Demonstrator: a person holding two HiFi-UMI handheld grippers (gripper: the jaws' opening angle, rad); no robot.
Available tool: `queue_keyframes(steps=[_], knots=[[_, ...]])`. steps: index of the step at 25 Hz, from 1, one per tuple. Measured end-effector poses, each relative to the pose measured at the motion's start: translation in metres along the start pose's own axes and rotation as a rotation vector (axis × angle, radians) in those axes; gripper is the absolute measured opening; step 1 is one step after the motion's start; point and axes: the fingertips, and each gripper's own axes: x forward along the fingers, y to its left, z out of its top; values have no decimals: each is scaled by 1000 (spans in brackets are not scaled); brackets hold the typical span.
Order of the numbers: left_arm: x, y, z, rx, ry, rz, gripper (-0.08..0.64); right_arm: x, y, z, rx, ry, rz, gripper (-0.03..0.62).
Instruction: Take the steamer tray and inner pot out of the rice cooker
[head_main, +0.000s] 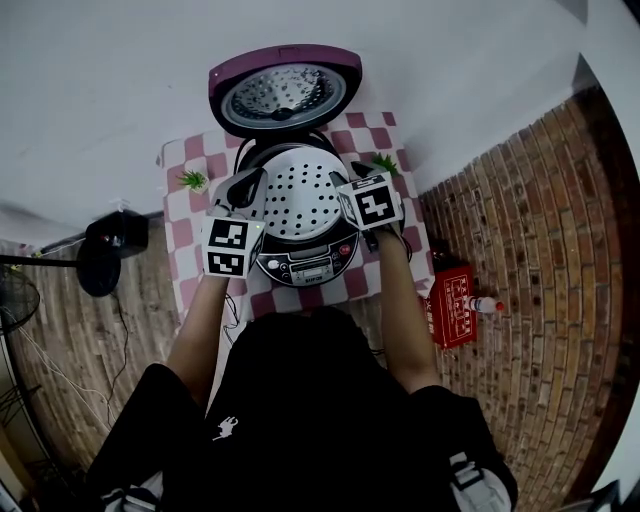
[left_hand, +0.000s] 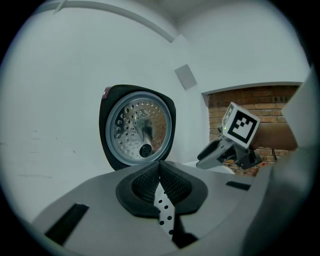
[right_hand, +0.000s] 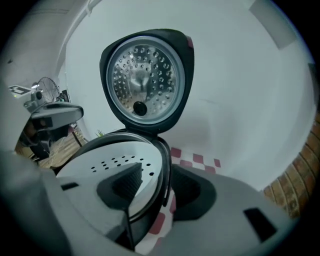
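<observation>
The steamer tray (head_main: 298, 195) sits in the open rice cooker (head_main: 305, 265). The left gripper (left_hand: 161, 175) pinches the tray's left edge. The right gripper (right_hand: 152, 182) has its jaws spread astride the cooker's right rim.

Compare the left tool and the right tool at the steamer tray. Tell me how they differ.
The left tool is shut, pinching the perforated steamer tray at its edge. The right tool stands open, jaws straddling the rim without pressing on it. The left tool works the tray's left side and the right tool its right side. Both sit at the rim of the open rice cooker.
</observation>
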Motion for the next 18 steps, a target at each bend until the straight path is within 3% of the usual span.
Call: queue_keyframes(steps=[5,11,18], knots=[[2,3,-1,-11,2,9,3,6,3,-8,29,51,52,160],[3,7,-3,-12,6,18,4,12,1,-10,86,60,73,81],[-1,9,2,-10,2,38,4,-2,-14,15,177,-93,43,28]])
